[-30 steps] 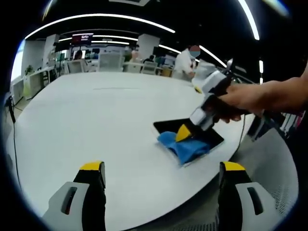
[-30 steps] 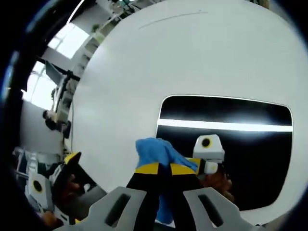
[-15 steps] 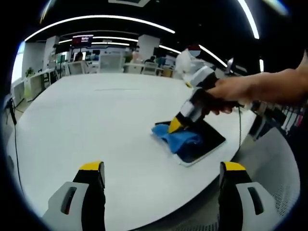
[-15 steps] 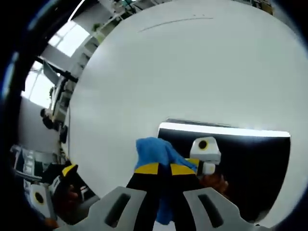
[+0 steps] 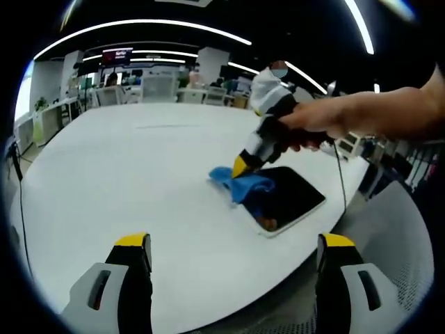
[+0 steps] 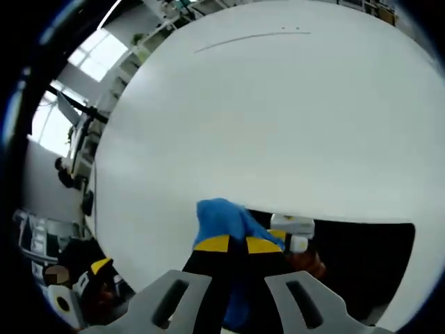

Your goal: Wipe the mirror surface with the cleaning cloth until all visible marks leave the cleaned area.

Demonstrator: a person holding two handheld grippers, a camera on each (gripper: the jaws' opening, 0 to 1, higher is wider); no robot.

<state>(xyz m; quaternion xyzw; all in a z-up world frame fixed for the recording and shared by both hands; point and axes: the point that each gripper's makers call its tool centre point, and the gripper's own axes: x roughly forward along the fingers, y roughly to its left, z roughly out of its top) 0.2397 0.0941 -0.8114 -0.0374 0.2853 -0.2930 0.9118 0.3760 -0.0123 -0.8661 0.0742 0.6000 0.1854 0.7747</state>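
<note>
The dark mirror lies flat on the white table, right of centre. A blue cloth is bunched over the mirror's far left edge, partly on the table. My right gripper, held by a hand, presses down with its jaws shut on the cloth. In the right gripper view those shut jaws pinch the blue cloth at the mirror's rim, and the gripper is reflected in the glass. My left gripper hovers open over the table's near edge, well short of the mirror.
The round table's edge curves close below my left gripper's jaws. A thin grey line marks the far tabletop. Desks and a person in white stand far behind. The left gripper shows at the lower left of the right gripper view.
My right gripper has dragged the cloth across the mirror from its near part to its far left edge, baring more dark glass. The left gripper has stayed put.
</note>
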